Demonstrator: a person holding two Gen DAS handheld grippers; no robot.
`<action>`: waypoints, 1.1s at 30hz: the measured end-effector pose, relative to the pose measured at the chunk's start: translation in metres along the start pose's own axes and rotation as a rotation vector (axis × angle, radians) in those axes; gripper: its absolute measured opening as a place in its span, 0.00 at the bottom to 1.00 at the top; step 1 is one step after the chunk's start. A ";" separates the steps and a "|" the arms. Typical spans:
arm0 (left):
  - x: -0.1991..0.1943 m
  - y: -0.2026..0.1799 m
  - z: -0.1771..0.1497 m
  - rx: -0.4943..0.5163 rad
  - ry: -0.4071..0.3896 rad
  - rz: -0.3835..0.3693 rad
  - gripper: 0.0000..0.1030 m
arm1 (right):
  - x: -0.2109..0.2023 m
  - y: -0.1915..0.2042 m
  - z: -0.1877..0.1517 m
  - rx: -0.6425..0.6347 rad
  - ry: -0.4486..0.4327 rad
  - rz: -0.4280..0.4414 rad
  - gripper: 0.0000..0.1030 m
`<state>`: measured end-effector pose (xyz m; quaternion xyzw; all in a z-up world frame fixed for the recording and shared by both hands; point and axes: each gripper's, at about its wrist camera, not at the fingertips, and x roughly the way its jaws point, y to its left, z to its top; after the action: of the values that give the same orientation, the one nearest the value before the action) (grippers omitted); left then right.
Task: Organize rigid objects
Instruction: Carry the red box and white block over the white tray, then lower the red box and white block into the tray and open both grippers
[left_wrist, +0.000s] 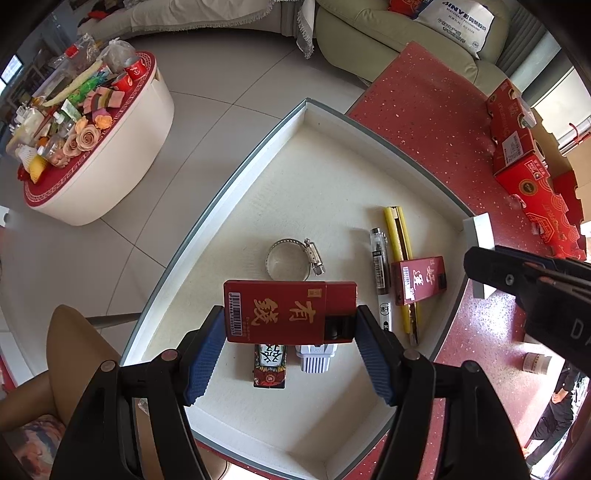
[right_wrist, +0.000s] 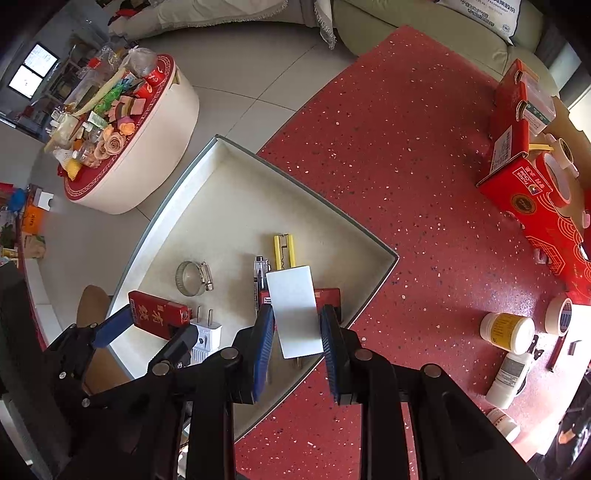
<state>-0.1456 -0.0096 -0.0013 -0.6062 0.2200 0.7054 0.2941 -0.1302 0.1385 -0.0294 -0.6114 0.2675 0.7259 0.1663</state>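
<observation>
1. Red lighter, gold characters "有錢" plus a barcode, clamped by left gripper above the white tray.
2. White blank card pinched in right gripper, narrow grip, over the tray's right corner.
3. In tray: hose clamp, pen, second red lighter, white plug.
4. Only the right view shows the jars right of the tray; only the left shows the mahjong-print lighter.
</observation>
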 end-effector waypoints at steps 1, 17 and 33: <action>0.001 0.000 0.000 -0.002 0.002 -0.001 0.70 | 0.001 0.000 0.001 -0.001 0.001 -0.001 0.26; 0.014 -0.007 0.014 -0.002 0.019 -0.006 0.70 | 0.020 -0.004 0.015 0.008 0.026 -0.023 0.26; 0.033 -0.005 0.019 -0.003 0.061 0.002 0.80 | 0.044 -0.007 0.020 0.020 0.095 -0.016 0.30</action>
<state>-0.1594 0.0118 -0.0300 -0.6277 0.2284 0.6872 0.2857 -0.1510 0.1521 -0.0717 -0.6456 0.2774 0.6920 0.1652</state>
